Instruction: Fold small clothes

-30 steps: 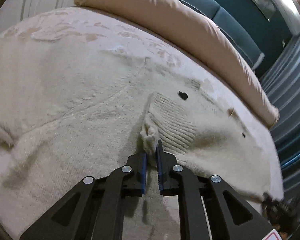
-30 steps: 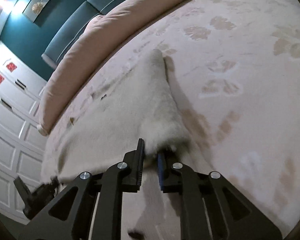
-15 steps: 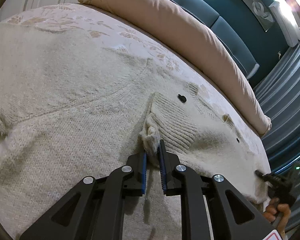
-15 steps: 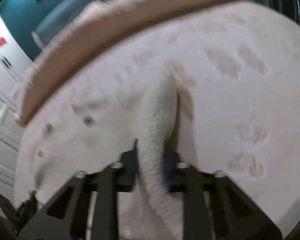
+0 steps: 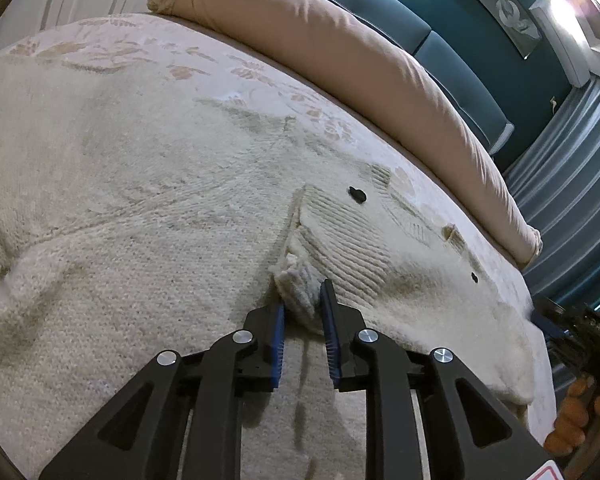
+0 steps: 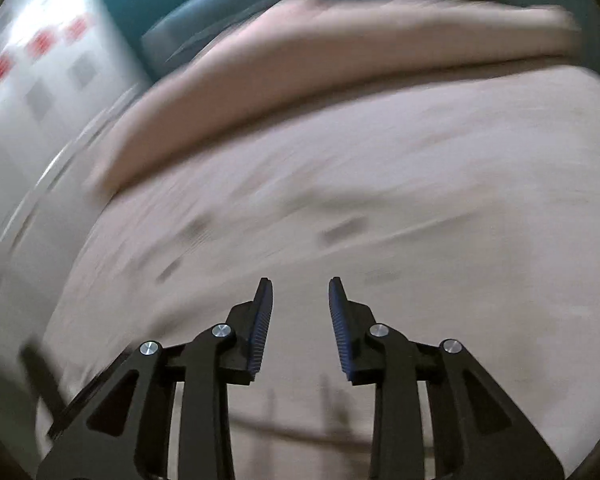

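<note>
On bed, cream knit cardigan lay spread flat. Left tongs pinched its ribbed edge; right tongs gaped, holding nothing. Cardigan looked soft, floppy, stretchy, so best gripped at ribbed hems, not loose knit.

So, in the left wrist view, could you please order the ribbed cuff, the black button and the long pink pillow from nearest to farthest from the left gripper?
1. Ribbed cuff, between the left gripper's fingers.
2. Black button, beyond, slightly right.
3. Long pink pillow, along the far edge.
</note>
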